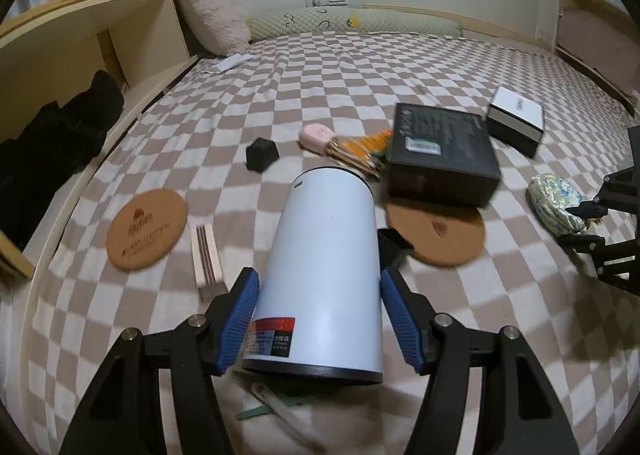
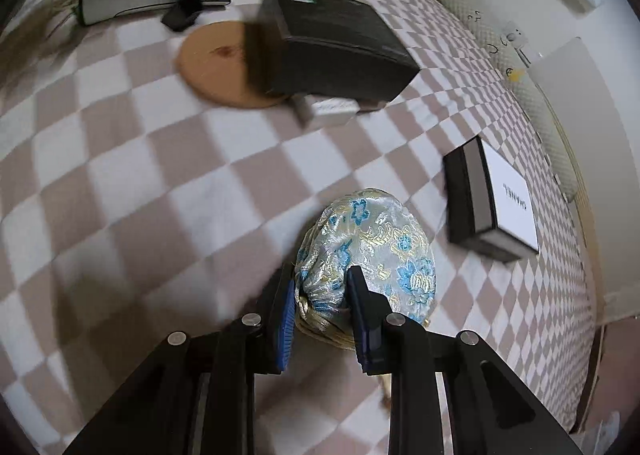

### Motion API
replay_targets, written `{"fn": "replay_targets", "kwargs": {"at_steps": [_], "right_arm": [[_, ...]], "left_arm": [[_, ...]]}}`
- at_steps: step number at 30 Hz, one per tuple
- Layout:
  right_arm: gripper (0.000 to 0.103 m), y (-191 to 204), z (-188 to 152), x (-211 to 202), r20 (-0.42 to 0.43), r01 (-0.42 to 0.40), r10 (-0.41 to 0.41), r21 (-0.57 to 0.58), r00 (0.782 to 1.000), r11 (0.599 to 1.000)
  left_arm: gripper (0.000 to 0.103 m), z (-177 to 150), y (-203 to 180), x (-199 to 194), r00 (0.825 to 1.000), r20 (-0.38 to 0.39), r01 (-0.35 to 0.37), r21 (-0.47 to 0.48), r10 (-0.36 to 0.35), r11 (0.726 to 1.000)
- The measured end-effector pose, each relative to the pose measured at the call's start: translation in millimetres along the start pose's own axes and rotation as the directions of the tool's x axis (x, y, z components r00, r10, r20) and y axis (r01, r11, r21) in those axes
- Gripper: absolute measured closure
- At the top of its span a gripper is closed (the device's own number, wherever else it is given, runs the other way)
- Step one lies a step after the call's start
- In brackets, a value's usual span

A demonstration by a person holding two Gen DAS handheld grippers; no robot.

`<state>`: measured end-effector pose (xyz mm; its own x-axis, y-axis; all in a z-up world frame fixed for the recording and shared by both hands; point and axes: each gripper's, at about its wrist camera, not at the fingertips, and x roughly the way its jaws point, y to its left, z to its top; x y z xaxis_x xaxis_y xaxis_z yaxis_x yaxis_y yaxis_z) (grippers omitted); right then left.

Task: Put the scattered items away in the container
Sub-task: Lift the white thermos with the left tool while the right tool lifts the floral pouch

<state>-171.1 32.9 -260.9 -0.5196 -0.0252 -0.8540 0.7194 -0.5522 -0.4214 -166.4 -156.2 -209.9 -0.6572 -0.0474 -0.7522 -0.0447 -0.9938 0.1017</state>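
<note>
Clamping brocade pouch [image 2: 368, 239], right gripper [image 2: 320, 287]; left gripper [image 1: 318, 287] grips white canister [image 1: 320, 275]; checkered bedspread [image 1: 240, 95].

A home bedroom: checkered bedspread [image 1: 320, 87], long pillow [image 1: 352, 21] against the wall, wooden bedside shelving [image 1: 80, 35].
</note>
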Motion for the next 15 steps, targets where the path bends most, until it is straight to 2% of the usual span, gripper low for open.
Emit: {"fn": "replay_targets", "kwargs": {"at_steps": [6,15], "right_arm": [[0.077,19.2,-17.3,-18.9,0.001,-0.024,0.024,-0.007,1.0,1.0],[0.077,48.5,-45.7,-49.0,0.011,-0.01,0.011,-0.063,1.0,0.998]], "left_arm": [[0.04,-23.6,-10.9,-25.7,1.0,-0.011,0.02,-0.007,-0.02,1.0],[0.041,-49.3,-24.7,-55.9,1.0,-0.02,0.022,0.014,-0.022,1.0]]}}
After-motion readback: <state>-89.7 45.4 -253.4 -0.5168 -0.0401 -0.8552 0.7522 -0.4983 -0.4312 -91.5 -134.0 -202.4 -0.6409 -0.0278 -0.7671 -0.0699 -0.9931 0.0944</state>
